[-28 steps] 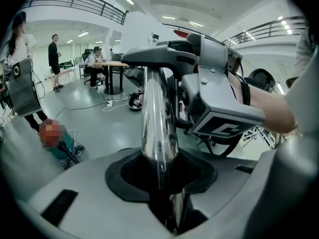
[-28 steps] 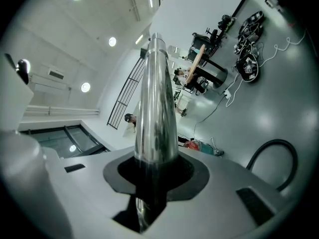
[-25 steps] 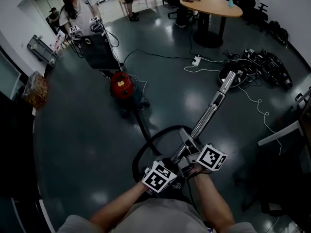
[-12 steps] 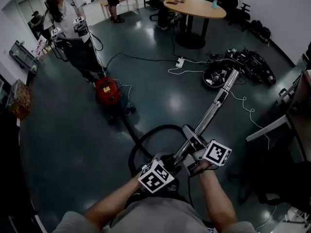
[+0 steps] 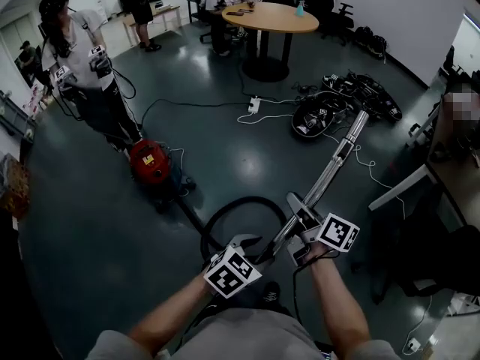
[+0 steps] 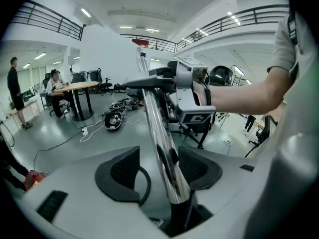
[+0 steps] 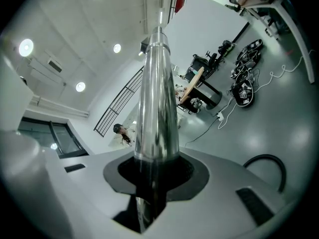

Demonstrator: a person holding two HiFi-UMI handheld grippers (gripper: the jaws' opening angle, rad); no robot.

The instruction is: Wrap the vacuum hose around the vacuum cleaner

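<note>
The red vacuum cleaner [image 5: 149, 163] stands on the dark floor to the left. Its black hose [image 5: 225, 210] loops across the floor to the lower end of the chrome wand [image 5: 335, 160]. My right gripper [image 5: 298, 217] is shut on the wand [image 7: 157, 108], which runs straight out between its jaws [image 7: 154, 171]. My left gripper [image 5: 244, 241] is lower down the wand [image 6: 160, 133]. Its jaws have just been opening and now stand open around the tube [image 6: 159, 171] without pressing on it. The hose [image 6: 144, 183] curves below them.
A person with grippers [image 5: 75, 58] stands behind the vacuum. At the back a round wooden table [image 5: 259, 17] has people seated at it. A power strip with cables [image 5: 255, 103] and a pile of black gear [image 5: 360, 92] lie near the wand's far end. A desk edge [image 5: 405, 186] is at the right.
My left gripper's jaws have opened off the wand's lower end and the hand has risen and rolled. The right gripper, still clamped on the wand, has shifted a little. The head view has swung.
</note>
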